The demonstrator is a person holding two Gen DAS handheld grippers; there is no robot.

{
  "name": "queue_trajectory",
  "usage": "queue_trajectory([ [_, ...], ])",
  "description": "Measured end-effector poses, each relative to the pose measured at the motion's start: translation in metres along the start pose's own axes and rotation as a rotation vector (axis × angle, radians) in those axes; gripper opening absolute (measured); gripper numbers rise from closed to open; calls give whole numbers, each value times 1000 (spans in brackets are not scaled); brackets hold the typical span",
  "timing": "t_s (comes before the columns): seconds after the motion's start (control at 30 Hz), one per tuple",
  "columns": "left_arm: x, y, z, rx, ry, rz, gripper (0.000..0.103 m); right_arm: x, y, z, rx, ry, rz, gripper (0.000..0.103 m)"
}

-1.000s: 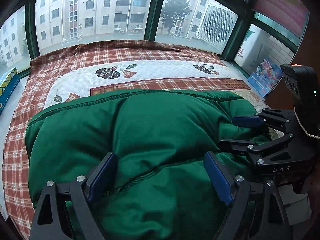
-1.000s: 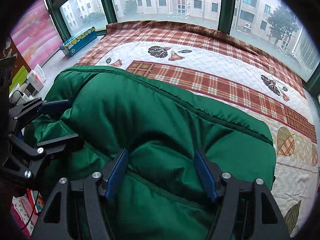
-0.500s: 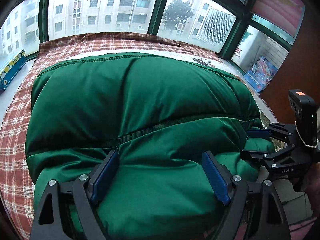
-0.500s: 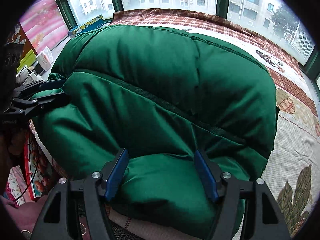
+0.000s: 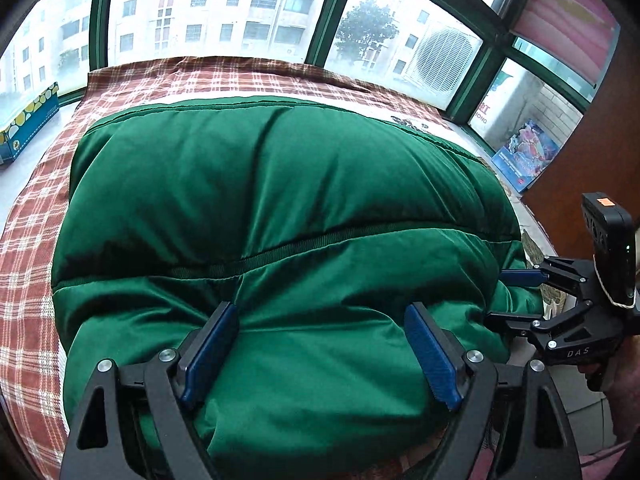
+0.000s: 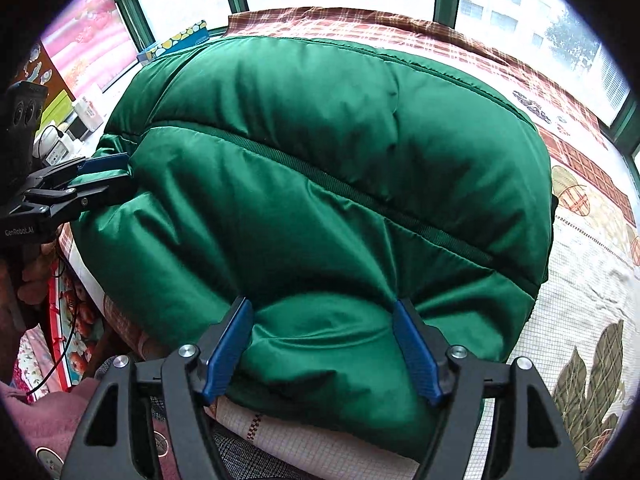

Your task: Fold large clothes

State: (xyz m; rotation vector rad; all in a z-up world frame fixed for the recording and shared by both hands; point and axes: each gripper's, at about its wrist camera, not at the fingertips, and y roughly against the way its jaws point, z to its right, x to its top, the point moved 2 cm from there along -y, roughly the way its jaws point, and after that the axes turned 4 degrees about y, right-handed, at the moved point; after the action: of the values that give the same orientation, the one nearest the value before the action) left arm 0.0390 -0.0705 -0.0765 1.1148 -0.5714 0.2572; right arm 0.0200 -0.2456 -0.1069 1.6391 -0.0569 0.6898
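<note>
Left wrist view
Surface: bed [image 5: 28, 264] under a red-and-white plaid spread, running up to the windows.
Room: green-framed windows [image 5: 320, 20] on the far side, pale apartment blocks and a tree outside; a blue box with yellow dots [image 5: 28, 120] on the sill at left; a colourful blue print [image 5: 524, 156] leaning at right.
Garment: green padded garment [image 5: 280, 184], folded into a thick bundle, lying on the near part of the bed and filling the middle of the view.
Left gripper [image 5: 320, 310]: jaws spread wide, clamped on the bundle's near fold, blue pads pressed into the fabric on both sides.
Right gripper [image 5: 498, 296]: at the bundle's right end, green fabric between its fingers.
Cut off: holder's hand [image 5: 626, 376], only a sliver at the right edge.

Right wrist view
Surface: white spread with a leaf print [image 6: 592, 380] to the right of the bundle; plaid band beyond.
Right gripper: jaws just been opening a little, near fold between them, pads touching the fabric on both sides.
Left gripper: at the bundle's left end, closed on the edge.
Hard to make out: small white items [image 6: 86, 114] on the sill at left; bed's near edge hidden under the bundle; pink cloth [image 6: 44, 412] bottom left, cut off.
</note>
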Motion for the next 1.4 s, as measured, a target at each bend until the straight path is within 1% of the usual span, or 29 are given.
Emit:
queue_trajectory([
  [0.13, 5, 4, 0, -1, 23, 9, 91, -3, -1, 2, 3, -5, 10, 81],
  [0.27, 10, 19, -2, 4, 37, -8, 91, -7, -1, -1, -11, 10, 13, 83],
  [0.43, 12, 52, -25, 21, 116, 58, 91, -7, 4, -4, -27, 27, 11, 84],
  [0.5, 7, 56, -38, 32, 155, 64, 91, -4, 12, -6, -35, 27, 13, 84],
  [0.57, -1, 54, -48, 52, 167, 52, 91, 0, 25, -11, -17, 35, 52, 84],
  [0.67, -9, 50, -54, 79, 151, 45, 91, 11, 47, -23, 3, 68, 116, 84],
  [0.73, -13, 47, -57, 77, 158, 50, 91, 20, 57, -30, 5, 83, 156, 84],
  [0.83, -16, 42, -62, 65, 179, 44, 91, 32, 56, -41, 16, 96, 182, 84],
  [0.93, -21, 37, -66, 64, 187, 38, 91, 40, 33, -51, 9, 126, 145, 84],
  [1.03, -27, 33, -70, 61, 191, 44, 91, 35, -5, -59, -19, 158, 33, 84],
  [1.07, -29, 32, -70, 60, 191, 45, 91, 33, -12, -61, -39, 186, 33, 85],
  [1.1, -32, 30, -70, 63, 190, 48, 91, 32, -13, -64, -61, 211, 34, 85],
  [1.17, -36, 28, -69, 75, 176, 56, 91, 32, -7, -64, -69, 221, 19, 85],
  [1.2, -37, 27, -69, 77, 171, 60, 91, 33, 0, -63, -60, 211, 21, 85],
  [1.27, -38, 26, -72, 65, 183, 65, 91, 34, 15, -57, -30, 176, 47, 85],
  [1.3, -39, 26, -74, 58, 190, 65, 91, 34, 21, -53, -28, 162, 61, 85],
  [1.4, -40, 25, -73, 65, 193, 67, 91, 25, 17, -47, -58, 147, 52, 85],
])
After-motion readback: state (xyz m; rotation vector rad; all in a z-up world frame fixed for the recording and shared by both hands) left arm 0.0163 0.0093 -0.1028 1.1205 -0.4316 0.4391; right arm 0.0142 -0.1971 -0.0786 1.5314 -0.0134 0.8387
